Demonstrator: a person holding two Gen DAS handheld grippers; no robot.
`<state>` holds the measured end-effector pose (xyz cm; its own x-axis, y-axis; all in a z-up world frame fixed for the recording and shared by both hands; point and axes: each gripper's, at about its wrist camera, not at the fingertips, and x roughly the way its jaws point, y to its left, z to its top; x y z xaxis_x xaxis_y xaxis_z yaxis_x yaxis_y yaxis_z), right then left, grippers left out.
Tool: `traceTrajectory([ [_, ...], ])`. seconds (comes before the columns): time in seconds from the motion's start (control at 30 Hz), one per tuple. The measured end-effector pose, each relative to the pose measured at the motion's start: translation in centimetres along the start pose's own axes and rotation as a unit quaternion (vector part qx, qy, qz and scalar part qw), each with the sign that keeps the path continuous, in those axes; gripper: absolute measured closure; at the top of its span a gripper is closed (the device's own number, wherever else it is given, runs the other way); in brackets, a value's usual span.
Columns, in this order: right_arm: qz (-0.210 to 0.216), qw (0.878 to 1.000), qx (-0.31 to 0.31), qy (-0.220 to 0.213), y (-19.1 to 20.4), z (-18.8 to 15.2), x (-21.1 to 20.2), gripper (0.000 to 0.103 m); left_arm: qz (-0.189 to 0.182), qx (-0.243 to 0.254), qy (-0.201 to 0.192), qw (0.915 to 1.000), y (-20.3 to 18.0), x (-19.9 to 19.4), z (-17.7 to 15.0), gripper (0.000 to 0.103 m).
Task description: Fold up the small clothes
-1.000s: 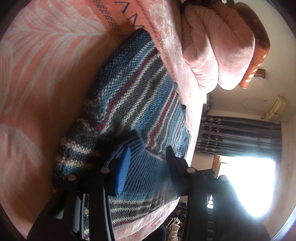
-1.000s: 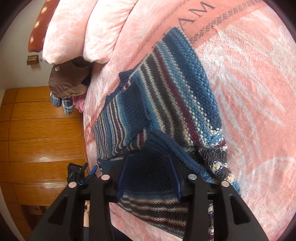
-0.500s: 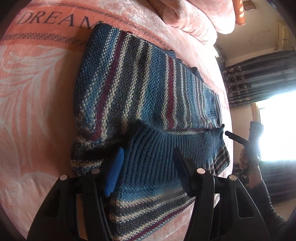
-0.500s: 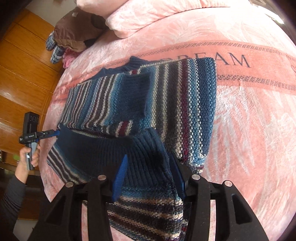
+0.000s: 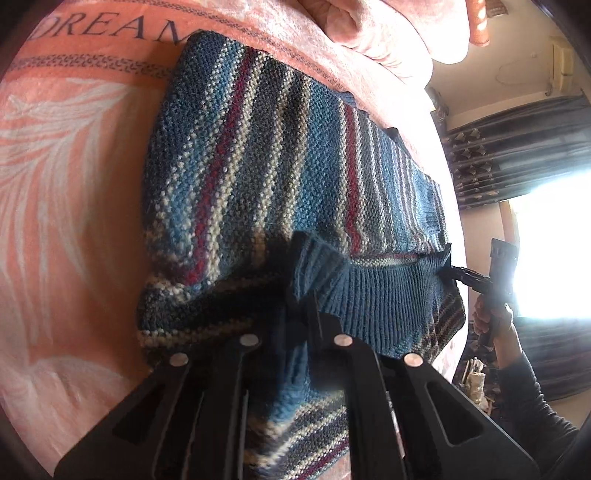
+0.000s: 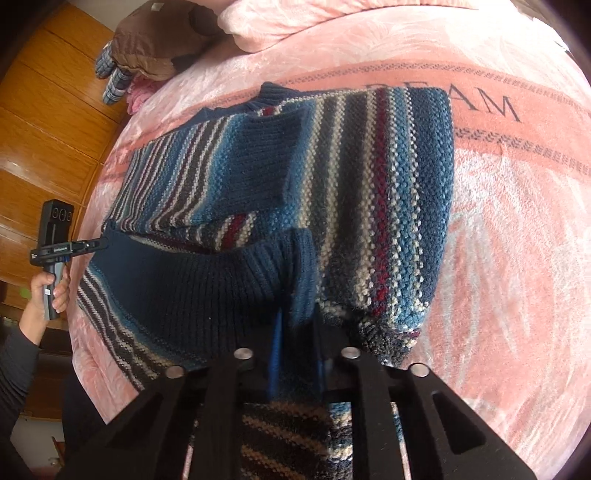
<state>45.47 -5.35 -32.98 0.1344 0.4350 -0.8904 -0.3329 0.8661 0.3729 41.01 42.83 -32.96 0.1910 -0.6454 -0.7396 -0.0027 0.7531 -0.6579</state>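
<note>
Pinching the striped knit sweater's (image 5: 280, 177) ribbed hem (image 6: 207, 291) at the pink blanket's (image 6: 517, 221) near edge, left gripper (image 5: 301, 306) and right gripper (image 6: 295, 325) are both clenched on it.

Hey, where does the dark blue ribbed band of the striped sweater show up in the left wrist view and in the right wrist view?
Left wrist: the ribbed band runs from lower centre toward the right edge of the sweater, pinched in the left claw.
Right wrist: the ribbed band lies lower left of centre, pinched in the right claw.
Shared landmark: the DREAM lettering on the pink blanket.
</note>
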Motion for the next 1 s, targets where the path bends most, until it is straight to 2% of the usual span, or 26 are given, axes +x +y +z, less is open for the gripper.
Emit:
traceTrajectory([
  [0.23, -0.007, 0.998, -0.029, -0.048, 2.1, -1.2, -4.0, 0.095, -0.035, 0.042, -0.06, 0.9967, -4.0, -3.6, -1.0, 0.096],
  [0.47, -0.019, 0.99, -0.046, -0.134, 3.8, -1.2, -10.5, 0.095, -0.067, 0.077, -0.124, 0.987, -7.3, -9.0, 0.2, 0.096],
  [0.67, -0.046, 0.98, -0.049, -0.186, 4.5, 2.2, -12.8, 0.095, -0.068, 0.082, -0.15, 0.9828, -8.8, -10.3, 4.0, 0.096],
  [0.8, -0.051, 0.981, -0.035, -0.185, 4.0, 5.7, -12.1, 0.095, -0.06, 0.076, -0.153, 0.9835, -8.8, -10.0, 7.3, 0.096],
  [1.0, -0.046, 0.984, 0.009, -0.172, 1.6, 10.6, -10.6, 0.095, -0.023, 0.069, -0.137, 0.9879, -8.6, -8.2, 12.5, 0.096],
])
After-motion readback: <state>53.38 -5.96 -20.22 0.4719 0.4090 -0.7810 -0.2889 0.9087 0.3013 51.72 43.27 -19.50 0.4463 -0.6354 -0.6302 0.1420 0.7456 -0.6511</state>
